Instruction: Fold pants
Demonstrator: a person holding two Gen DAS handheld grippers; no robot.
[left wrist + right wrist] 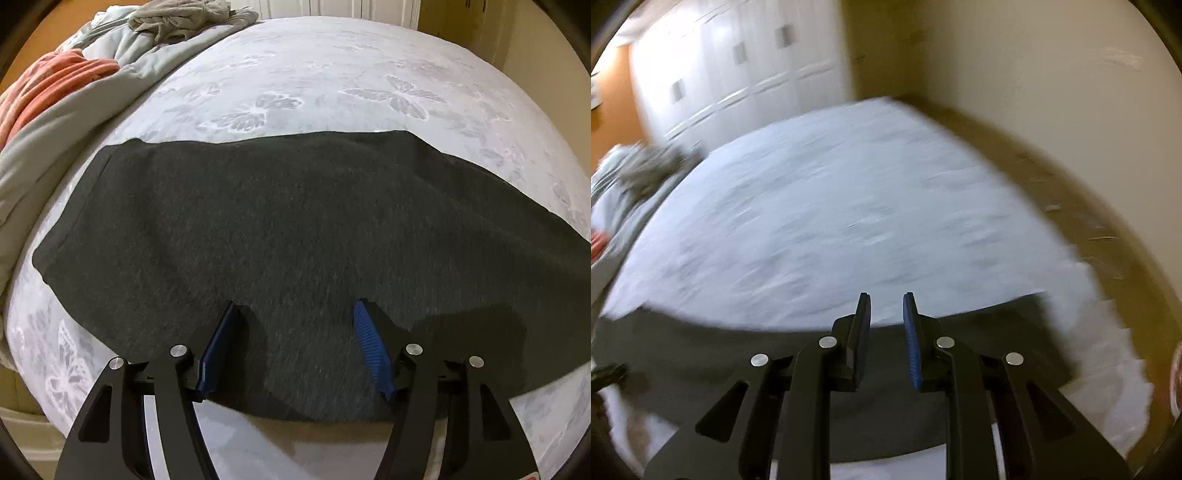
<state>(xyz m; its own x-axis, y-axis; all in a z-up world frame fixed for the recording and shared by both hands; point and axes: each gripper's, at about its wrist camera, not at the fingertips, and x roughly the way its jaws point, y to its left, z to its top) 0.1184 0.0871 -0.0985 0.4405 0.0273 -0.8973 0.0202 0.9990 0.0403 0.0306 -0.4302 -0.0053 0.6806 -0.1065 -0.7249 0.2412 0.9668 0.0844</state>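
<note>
Dark grey pants (288,221) lie spread flat across the bed, in a wide band from left to right. My left gripper (293,308) is open and empty, its blue pads (371,350) just above the pants' near edge. In the blurred right wrist view, the pants (701,350) show as a dark band under my right gripper (886,299), which is partly open with a narrow gap and holds nothing.
The bed has a pale sheet with a butterfly print (369,85). A heap of grey and orange bedding (62,85) lies at the far left. White wardrobe doors (738,74) stand behind the bed and a beige wall (1034,74) stands on the right.
</note>
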